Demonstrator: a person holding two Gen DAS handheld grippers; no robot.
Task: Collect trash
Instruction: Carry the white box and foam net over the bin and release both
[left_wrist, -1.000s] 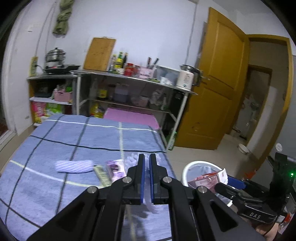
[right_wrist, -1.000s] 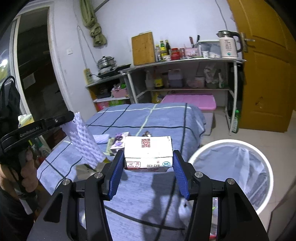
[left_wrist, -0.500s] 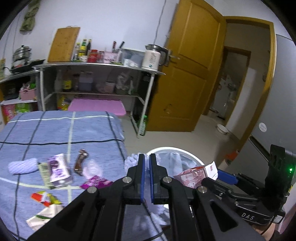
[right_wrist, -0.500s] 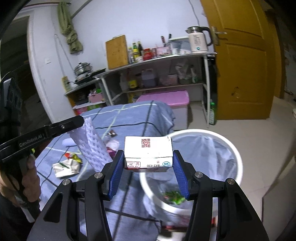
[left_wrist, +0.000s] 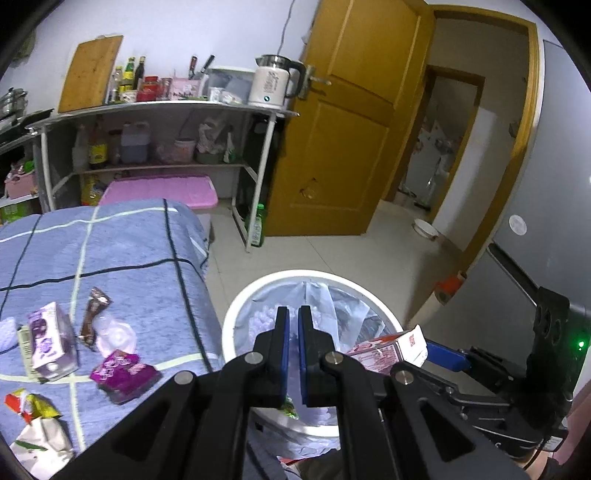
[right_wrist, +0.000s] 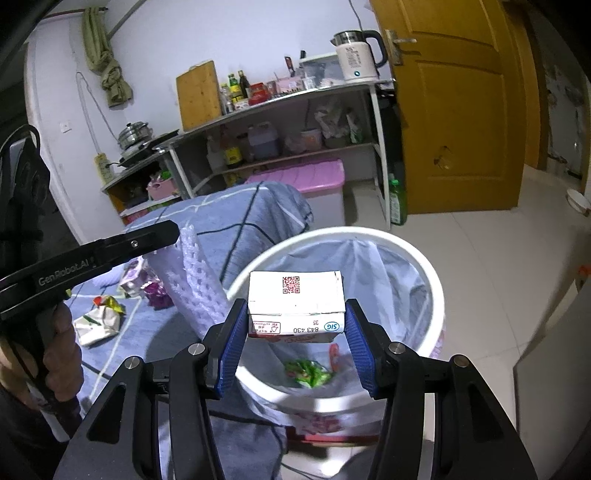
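My left gripper (left_wrist: 290, 314) is shut on a white foam fruit net (right_wrist: 195, 284), which hangs from its tip (right_wrist: 173, 230) beside the bin's rim. My right gripper (right_wrist: 297, 325) is shut on a small white milk carton (right_wrist: 295, 295) and holds it above the mouth of the white bin (right_wrist: 424, 266). That bin has a plastic liner, and a green wrapper (right_wrist: 308, 371) lies inside. From the left wrist view the carton (left_wrist: 388, 349) hangs over the bin (left_wrist: 236, 321). Loose trash lies on the blue plaid bed (left_wrist: 129, 251): a purple carton (left_wrist: 50, 341), a purple wrapper (left_wrist: 123, 373), a brown wrapper (left_wrist: 92, 314).
More crumpled wrappers (left_wrist: 40, 443) lie at the bed's near edge. Behind stand a metal shelf (left_wrist: 166, 107) with bottles and a kettle (left_wrist: 271, 85), a pink storage box (left_wrist: 159, 188), a green bottle (left_wrist: 258, 225) and a yellow door (left_wrist: 351, 129). Tiled floor lies to the right.
Both grippers have swung right and a little down, from over the bed to over the bin. Each still holds its item: foam net on the left, carton on the right.
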